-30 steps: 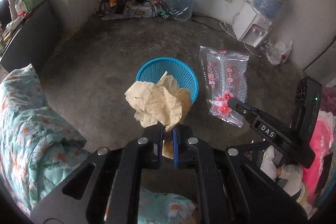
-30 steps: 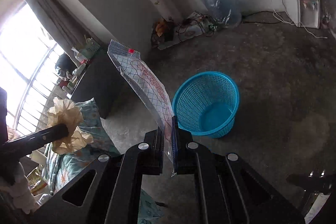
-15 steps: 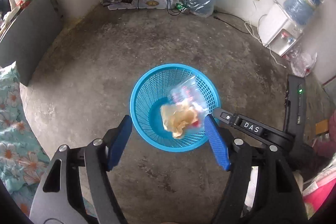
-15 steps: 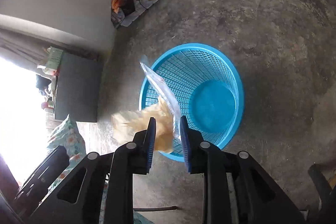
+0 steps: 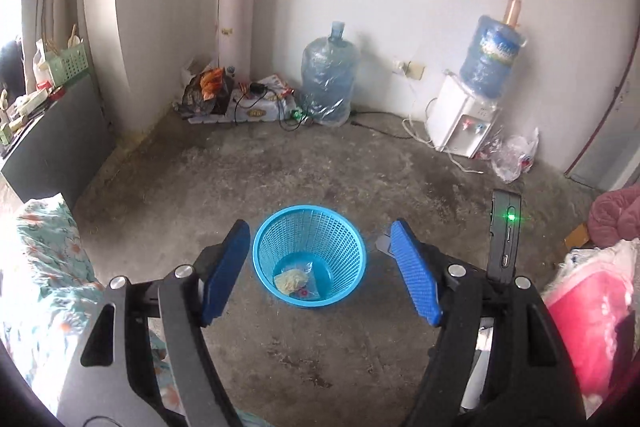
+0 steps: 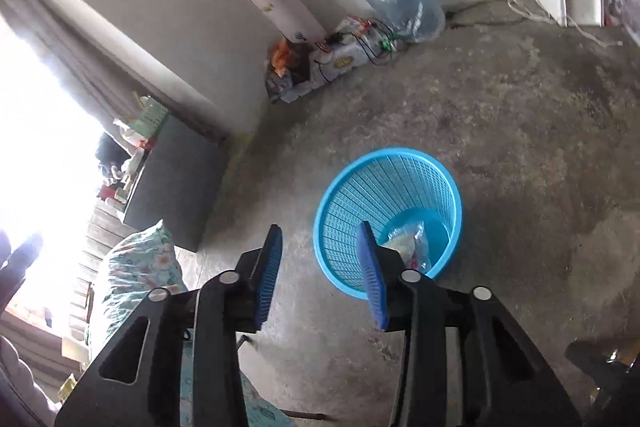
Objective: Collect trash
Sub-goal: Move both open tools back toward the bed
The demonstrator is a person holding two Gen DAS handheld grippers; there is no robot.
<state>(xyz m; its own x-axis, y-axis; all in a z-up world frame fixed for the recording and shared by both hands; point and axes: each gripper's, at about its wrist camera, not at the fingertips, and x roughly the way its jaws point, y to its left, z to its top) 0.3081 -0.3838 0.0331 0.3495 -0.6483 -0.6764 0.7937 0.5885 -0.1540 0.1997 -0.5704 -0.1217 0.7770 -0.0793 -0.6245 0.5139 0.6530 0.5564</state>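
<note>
Paper (image 5: 291,281), wrapper (image 5: 306,291) dropped into basket (image 5: 352,255).

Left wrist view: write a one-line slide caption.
Open left gripper, its jaws just opened, above the blue basket holding crumpled paper and a plastic wrapper.
</note>
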